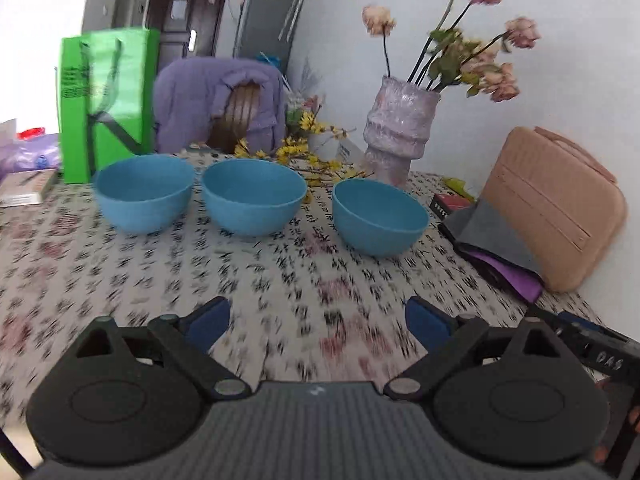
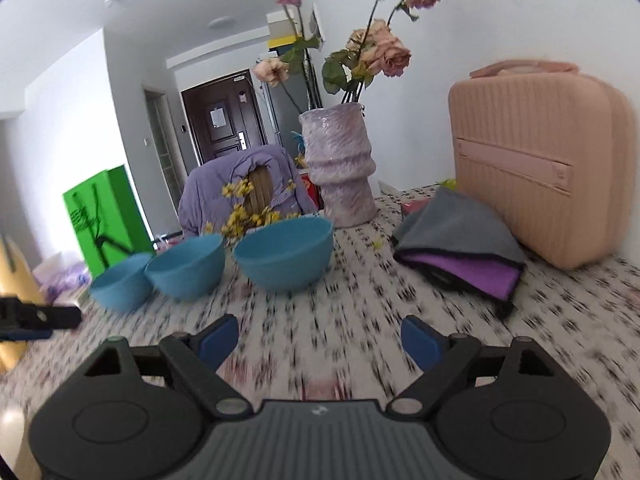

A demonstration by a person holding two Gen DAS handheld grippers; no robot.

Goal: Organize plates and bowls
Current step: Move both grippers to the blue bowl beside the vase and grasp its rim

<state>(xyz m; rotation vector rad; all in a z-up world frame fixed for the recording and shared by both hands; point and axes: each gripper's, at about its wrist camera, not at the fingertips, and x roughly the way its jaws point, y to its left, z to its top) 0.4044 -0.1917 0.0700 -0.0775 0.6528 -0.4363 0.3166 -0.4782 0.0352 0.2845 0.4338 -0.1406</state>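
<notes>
Three blue bowls stand upright in a row on the patterned tablecloth: a left bowl [image 1: 145,194], a middle bowl [image 1: 253,197] and a right bowl [image 1: 379,218]. The right wrist view shows the same row, with the nearest bowl [image 2: 285,253], the middle one [image 2: 186,266] and the farthest one [image 2: 121,285]. My left gripper [image 1: 318,326] hangs open over bare cloth, well short of the bowls. My right gripper [image 2: 320,340] is open too, with nothing between its blue pads [image 2: 420,342]. No plates are in view.
A lilac vase [image 1: 398,134] with dried roses stands behind the bowls, yellow flower sprigs [image 1: 312,152] beside it. Folded grey and purple cloths [image 2: 464,252] lie before a pink case [image 2: 536,160] at the right. A green bag [image 1: 106,102] stands at the far left. A purple jacket [image 1: 218,104] covers a chair.
</notes>
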